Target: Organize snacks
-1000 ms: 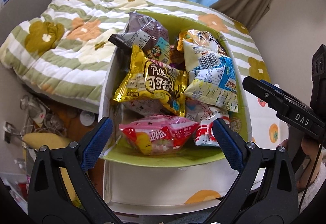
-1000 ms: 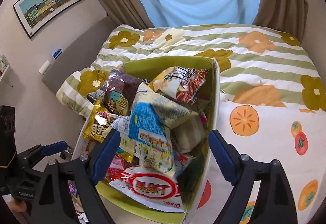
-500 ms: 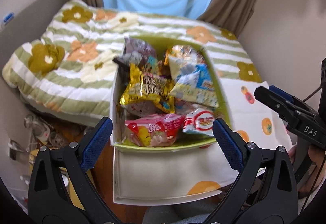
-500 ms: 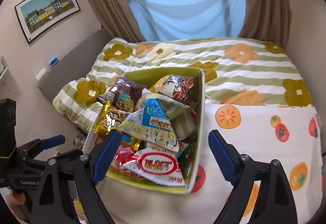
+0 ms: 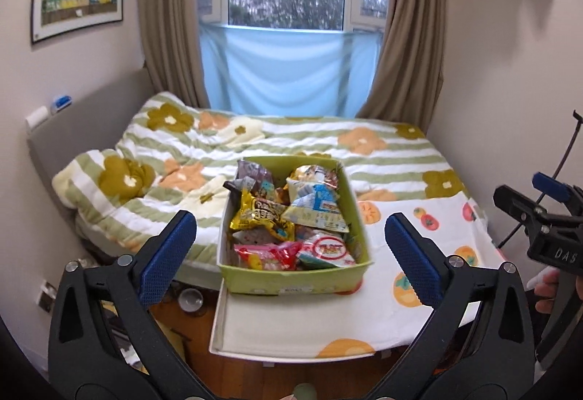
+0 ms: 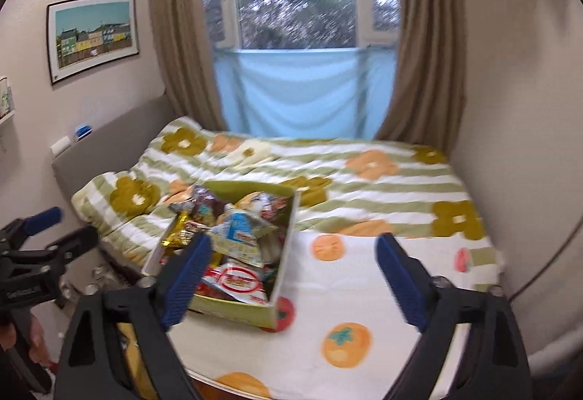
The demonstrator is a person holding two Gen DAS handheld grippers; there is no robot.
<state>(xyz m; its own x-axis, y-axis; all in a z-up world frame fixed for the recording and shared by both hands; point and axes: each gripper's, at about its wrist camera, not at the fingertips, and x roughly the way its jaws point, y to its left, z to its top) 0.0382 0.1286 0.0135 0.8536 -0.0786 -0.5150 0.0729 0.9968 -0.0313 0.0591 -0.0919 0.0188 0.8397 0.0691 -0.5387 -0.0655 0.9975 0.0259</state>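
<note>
A green box (image 5: 291, 281) full of snack bags stands on the near edge of the bed; it also shows in the right wrist view (image 6: 288, 243). A gold bag (image 5: 260, 218), a pink bag (image 5: 266, 252) and a blue and white bag (image 5: 319, 205) lie on top. My left gripper (image 5: 291, 250) is open and empty, well back from the box. My right gripper (image 6: 291, 276) is open and empty, back from the box and to its right. Each gripper shows at the edge of the other's view.
The bed has a striped flower quilt (image 5: 182, 159) and a white fruit-print sheet (image 5: 437, 239). A grey headboard (image 5: 83, 130) is on the left, a window with brown curtains (image 5: 171, 17) behind, a wall on the right. Clutter lies on the wooden floor (image 5: 175, 320) at left.
Both grippers have pulled back and up from the box, so it looks smaller and the whole room shows. Both stay open and empty.
</note>
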